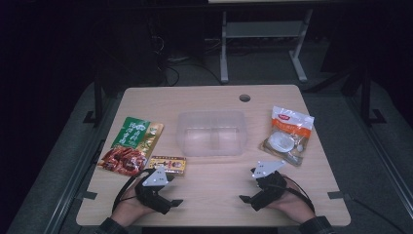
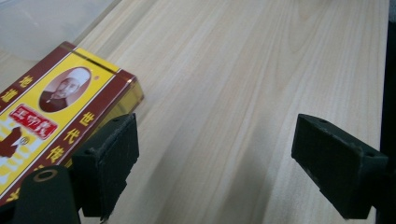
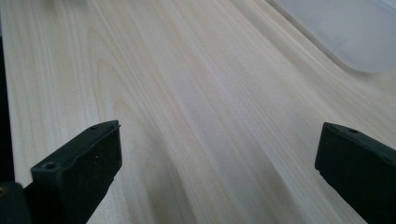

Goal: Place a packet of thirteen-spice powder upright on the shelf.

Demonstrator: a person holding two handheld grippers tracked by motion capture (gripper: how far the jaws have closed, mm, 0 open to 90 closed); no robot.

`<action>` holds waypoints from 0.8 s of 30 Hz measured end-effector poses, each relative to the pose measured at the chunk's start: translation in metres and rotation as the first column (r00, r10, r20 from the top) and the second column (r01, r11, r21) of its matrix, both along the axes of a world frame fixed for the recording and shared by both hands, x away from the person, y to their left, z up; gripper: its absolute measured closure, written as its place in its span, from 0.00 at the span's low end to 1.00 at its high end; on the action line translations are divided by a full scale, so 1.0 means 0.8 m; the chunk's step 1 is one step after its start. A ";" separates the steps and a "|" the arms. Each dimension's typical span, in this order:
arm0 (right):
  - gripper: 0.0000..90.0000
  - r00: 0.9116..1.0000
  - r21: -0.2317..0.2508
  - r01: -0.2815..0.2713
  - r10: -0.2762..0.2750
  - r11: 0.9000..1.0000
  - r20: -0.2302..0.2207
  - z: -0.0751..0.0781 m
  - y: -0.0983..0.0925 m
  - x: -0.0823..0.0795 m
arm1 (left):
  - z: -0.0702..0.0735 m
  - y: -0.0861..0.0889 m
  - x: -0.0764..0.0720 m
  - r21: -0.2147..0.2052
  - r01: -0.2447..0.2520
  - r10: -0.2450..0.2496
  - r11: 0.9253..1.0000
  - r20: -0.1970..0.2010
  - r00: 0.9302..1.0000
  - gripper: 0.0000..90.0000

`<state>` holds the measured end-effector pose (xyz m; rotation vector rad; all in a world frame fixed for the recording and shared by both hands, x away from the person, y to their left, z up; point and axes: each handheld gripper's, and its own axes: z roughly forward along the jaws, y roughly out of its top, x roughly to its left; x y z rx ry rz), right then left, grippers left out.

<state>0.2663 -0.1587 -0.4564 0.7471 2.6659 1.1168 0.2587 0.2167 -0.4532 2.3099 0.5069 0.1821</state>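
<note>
Two tongs rest low on the wooden counter [image 1: 214, 190], one in each hand. The left tongs [image 2: 215, 158] gape wide with nothing between the jaws; the one red-and-yellow box [image 2: 51, 116] lies just beside its left jaw. The right tongs [image 3: 217, 172] gape equally wide over bare wood, gripping nothing. Beyond them lie one clear plastic tub [image 1: 212, 133], one green sauce packet [image 1: 130, 145] and one orange-and-white bag [image 1: 288, 135].

High view overhead, facing forward-down; gripper views skim table [image 1: 214, 195] — shared.
</note>
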 end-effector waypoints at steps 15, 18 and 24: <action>0.00 1.000 0.002 -0.003 0.003 1.000 -0.024 -0.003 0.000 -0.001 | 0.021 0.019 0.015 -0.015 -0.044 0.044 0.999 -0.019 0.999 0.19; 0.00 1.000 0.003 0.000 0.000 1.000 -0.020 -0.003 0.000 -0.001 | 0.028 0.022 0.019 -0.020 -0.065 0.065 0.998 -0.015 0.998 0.24; 0.00 1.000 0.003 0.003 -0.003 1.000 -0.022 -0.003 0.001 0.000 | 0.040 0.030 0.032 -0.046 -0.106 0.106 0.993 -0.014 0.994 0.35</action>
